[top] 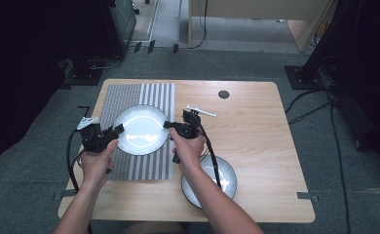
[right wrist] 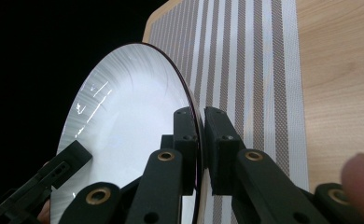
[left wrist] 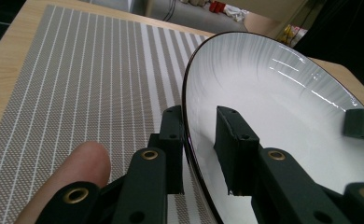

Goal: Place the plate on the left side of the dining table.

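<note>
High view: left gripper and right gripper both pinched the rim of the white plate over the striped placemat. Mid-carry step, I'd judge; next needs a level, synchronized set-down

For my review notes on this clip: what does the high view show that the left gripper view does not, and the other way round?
High view alone: a second plate near the table's front edge, a small white tool and both forearms. Left gripper view alone: the left tongs close up, jaws set on either side of the plate's rim, and a fingertip. Both share the white plate held over the striped mat, with the right tongs on its far edge.
</note>
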The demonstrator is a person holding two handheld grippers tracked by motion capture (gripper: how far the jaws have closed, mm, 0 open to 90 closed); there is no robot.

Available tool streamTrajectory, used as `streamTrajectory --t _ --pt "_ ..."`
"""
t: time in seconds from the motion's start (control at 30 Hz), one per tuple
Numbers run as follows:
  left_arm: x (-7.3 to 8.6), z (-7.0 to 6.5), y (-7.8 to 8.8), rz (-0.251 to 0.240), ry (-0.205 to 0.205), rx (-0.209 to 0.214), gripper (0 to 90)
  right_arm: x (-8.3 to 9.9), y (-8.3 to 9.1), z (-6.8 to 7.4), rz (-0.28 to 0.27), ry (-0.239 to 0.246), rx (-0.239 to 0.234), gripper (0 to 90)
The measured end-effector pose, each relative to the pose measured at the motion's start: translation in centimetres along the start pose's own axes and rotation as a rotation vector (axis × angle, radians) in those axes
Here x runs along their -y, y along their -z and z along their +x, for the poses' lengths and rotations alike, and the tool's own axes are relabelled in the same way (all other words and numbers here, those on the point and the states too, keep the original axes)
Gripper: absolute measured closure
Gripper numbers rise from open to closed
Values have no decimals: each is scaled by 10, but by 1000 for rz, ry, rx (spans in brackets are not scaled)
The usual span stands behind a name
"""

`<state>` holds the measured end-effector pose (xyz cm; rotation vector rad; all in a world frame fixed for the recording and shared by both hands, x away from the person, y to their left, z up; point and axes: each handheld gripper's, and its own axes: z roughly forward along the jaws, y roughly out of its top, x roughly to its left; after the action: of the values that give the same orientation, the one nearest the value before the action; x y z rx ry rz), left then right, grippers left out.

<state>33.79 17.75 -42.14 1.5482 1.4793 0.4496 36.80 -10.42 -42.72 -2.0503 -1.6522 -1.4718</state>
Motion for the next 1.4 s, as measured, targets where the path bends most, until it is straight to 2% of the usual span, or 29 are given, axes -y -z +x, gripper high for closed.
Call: streamTrajectory --t 0.1,0.33,0.5,0.67,0.8,0.9,1.07,1.2,1.4 --pt "-1 7 -9 12 11 -12 730 -3 -13 -1 3 -4 13 843" --pt "-6 30 -25 14 46 -57 740 -5 -46 4 3 18 52 843" --pt "-7 46 -40 36 82 -63 760 -4 -71 1 2 14 89 837" --pt "-6 57 -54 32 109 -78 777 -5 -94 -2 11 27 132 836" --pt "-2 63 -65 46 101 -83 775 -5 -106 -5 9 28 157 833" --pt "-3 68 -74 77 100 -91 773 -4 -114 -9 13 25 170 833" --pt "-6 75 -86 93 119 -120 764 -5 -126 -10 8 24 188 833" --pt "-7 78 -91 101 128 -124 761 -6 -131 -9 -3 28 196 834" --pt "-5 82 -99 141 124 -116 758 -7 -137 -14 4 30 217 834"
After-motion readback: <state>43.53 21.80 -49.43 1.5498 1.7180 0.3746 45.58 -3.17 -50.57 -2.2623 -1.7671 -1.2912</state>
